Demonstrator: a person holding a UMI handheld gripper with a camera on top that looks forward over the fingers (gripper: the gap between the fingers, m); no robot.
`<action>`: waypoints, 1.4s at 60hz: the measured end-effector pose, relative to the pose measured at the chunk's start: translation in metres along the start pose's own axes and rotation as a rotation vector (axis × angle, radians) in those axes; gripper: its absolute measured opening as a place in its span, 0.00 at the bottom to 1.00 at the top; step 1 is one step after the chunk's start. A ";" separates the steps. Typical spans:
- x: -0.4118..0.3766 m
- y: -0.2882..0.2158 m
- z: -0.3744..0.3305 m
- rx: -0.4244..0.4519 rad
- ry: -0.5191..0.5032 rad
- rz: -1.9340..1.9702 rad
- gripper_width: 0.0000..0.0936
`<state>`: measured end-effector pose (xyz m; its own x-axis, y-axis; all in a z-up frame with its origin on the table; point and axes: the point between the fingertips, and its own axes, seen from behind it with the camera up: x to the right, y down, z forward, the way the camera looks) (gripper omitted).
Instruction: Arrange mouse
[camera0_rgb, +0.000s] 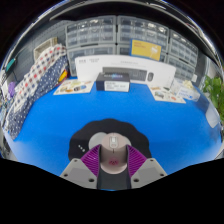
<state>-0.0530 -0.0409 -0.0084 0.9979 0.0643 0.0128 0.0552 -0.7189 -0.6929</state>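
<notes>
A grey mouse (113, 148) with a scroll wheel lies between my fingers, its nose pointing away from me. My gripper (113, 162) is shut on the mouse, with the purple pads (94, 158) pressing on its two sides. Under and around it sits a round dark mouse mat (88, 134) on the blue table (60, 118). The rear of the mouse is hidden between the fingers.
A white box-like device (115, 69) stands at the back of the table, with papers (75, 87) to its left and more papers (172, 93) to its right. A chequered cloth (35, 80) hangs at the left. Green leaves (215, 95) show at the right.
</notes>
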 end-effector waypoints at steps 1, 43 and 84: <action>0.000 0.004 0.001 -0.010 0.002 -0.003 0.36; 0.005 -0.021 -0.032 0.047 0.068 0.038 0.92; -0.103 -0.039 -0.223 0.223 0.004 0.053 0.92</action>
<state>-0.1504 -0.1744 0.1780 0.9993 0.0272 -0.0256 -0.0064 -0.5505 -0.8348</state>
